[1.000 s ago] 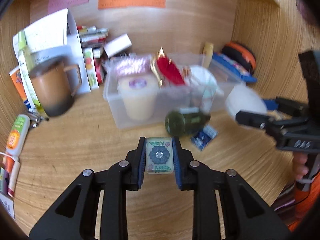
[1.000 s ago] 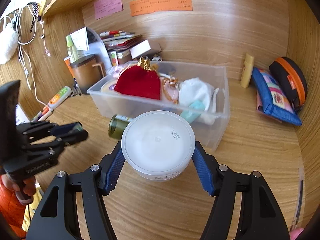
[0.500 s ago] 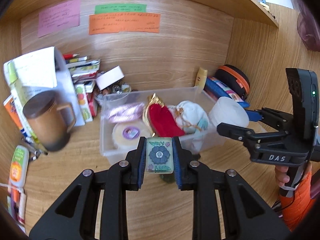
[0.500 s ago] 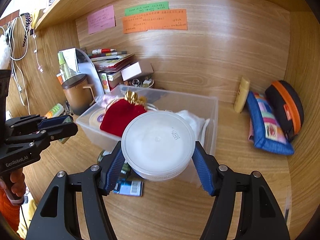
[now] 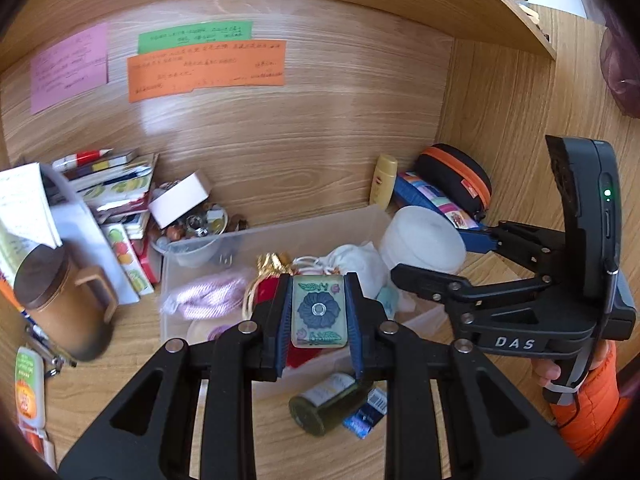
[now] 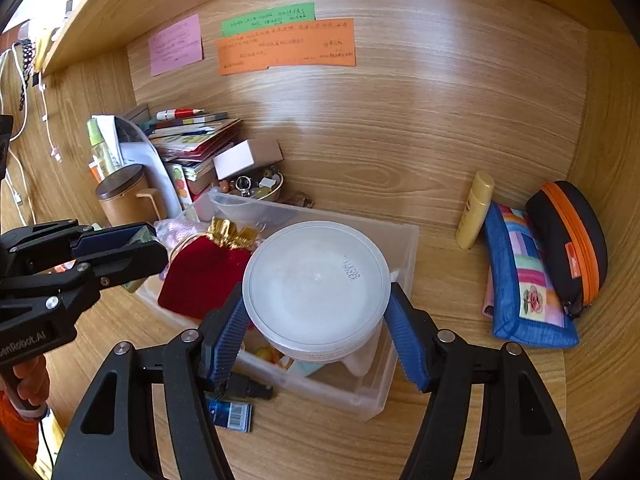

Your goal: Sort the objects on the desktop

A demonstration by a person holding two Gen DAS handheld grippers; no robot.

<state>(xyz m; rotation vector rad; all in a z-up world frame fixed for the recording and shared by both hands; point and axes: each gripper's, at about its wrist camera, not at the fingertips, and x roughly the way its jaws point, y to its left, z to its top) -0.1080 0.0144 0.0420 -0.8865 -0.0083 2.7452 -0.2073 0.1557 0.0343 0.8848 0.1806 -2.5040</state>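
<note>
Tile w/ blue flower in left claw, white tub in right claw

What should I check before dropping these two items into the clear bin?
1. Left gripper grip on the flower tile: ok, pads clamp both long edges.
2. Right gripper grip on the white round tub: ok, held at its sides.
3. Both items positioned over the clear bin: ok as far as the wrist views show; exact height cannot tell.
4. Free space in the bin: not ok on the left, where the red pouch and purple bundle crowd it; the right end looks freer.
5. Gripper-to-gripper clearance: cannot tell, they sit close side by side.
6. Green bottle and blue packet still outside the bin: not ok.
</note>
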